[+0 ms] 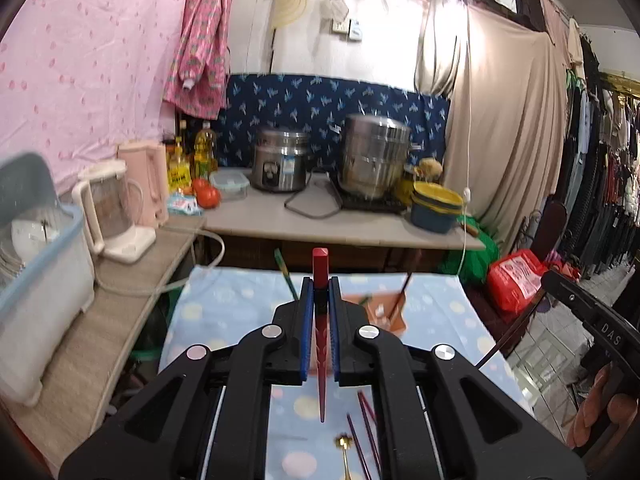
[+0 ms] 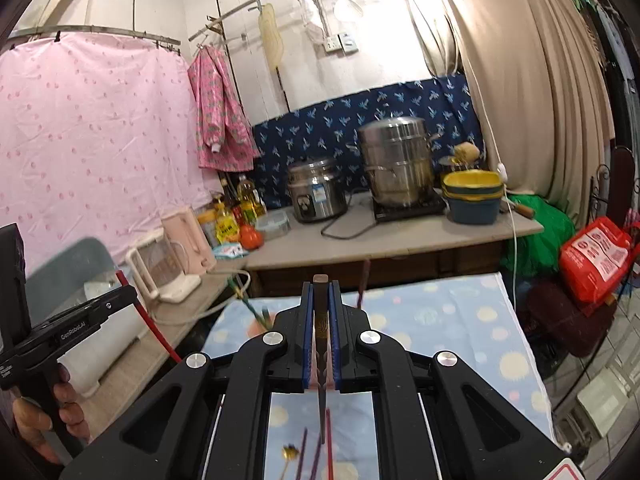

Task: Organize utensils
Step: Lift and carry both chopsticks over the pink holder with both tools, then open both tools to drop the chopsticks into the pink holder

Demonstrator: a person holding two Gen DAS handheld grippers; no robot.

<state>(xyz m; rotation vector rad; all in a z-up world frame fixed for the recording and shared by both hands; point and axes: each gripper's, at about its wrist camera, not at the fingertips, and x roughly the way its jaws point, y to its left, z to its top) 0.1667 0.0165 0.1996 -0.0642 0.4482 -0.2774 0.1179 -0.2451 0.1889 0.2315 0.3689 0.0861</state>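
My left gripper [image 1: 320, 282] is shut on a red chopstick [image 1: 321, 264] that stands nearly upright above the table. My right gripper [image 2: 320, 288] is shut on a dark chopstick [image 2: 320, 322], also upright. An orange utensil holder [image 1: 384, 310] sits behind the left gripper with a green chopstick [image 1: 285, 270] and a dark chopstick [image 1: 406, 284] leaning in it. Purple chopsticks [image 1: 366, 436] and a gold spoon [image 1: 344, 446] lie on the blue dotted tablecloth [image 1: 224, 300] below. The same loose chopsticks [image 2: 316, 452] and spoon [image 2: 289, 454] show in the right wrist view.
A counter [image 1: 320, 224] behind holds a rice cooker [image 1: 280, 164], a steel steamer pot [image 1: 374, 156], stacked basins [image 1: 436, 206], oil bottles and tomatoes. A dish rack [image 1: 36, 248] and kettles [image 1: 116, 208] stand on the left shelf. The left gripper's body [image 2: 68, 328] shows at the right view's left.
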